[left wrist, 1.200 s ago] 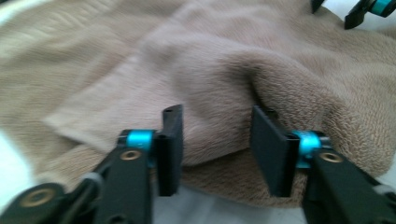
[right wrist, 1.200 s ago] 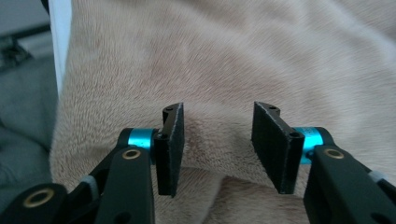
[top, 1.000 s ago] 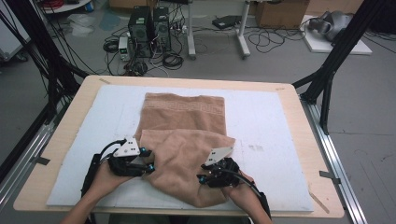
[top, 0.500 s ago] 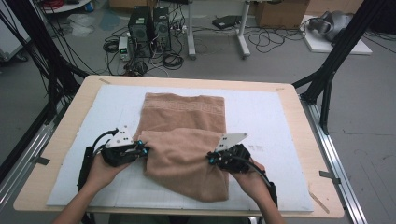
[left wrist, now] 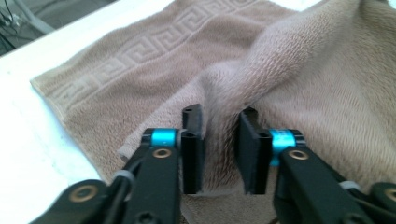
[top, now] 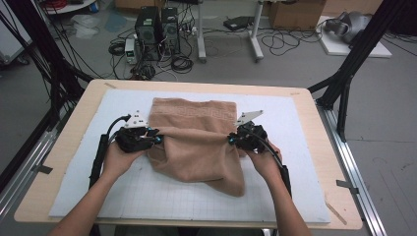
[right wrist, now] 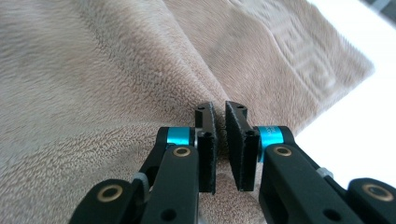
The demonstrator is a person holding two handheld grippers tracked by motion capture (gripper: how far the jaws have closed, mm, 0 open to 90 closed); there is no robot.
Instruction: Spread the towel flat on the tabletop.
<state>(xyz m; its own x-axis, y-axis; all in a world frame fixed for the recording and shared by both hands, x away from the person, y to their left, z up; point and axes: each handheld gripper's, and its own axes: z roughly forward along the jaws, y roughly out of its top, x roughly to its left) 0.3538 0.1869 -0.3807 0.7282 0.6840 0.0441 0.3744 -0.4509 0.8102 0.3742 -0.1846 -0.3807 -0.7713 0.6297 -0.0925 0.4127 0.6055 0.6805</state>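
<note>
The tan towel [top: 196,142] lies on the white mat [top: 295,167], bunched between the two grippers. The left gripper [top: 156,138] pinches a fold at its left edge, jaws part-closed on cloth. The right gripper [top: 231,140] has its jaws nearly together on the right edge.

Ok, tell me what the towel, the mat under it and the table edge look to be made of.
Towel: looks like terry cotton, tan and matte; a looped pile and a woven key-pattern band show in the left gripper view.
Mat: white, matte, printed with a faint grid; foam or felt, can't tell which.
Table: pale bare wood or plywood, judging by its colour and flat sheen.
</note>
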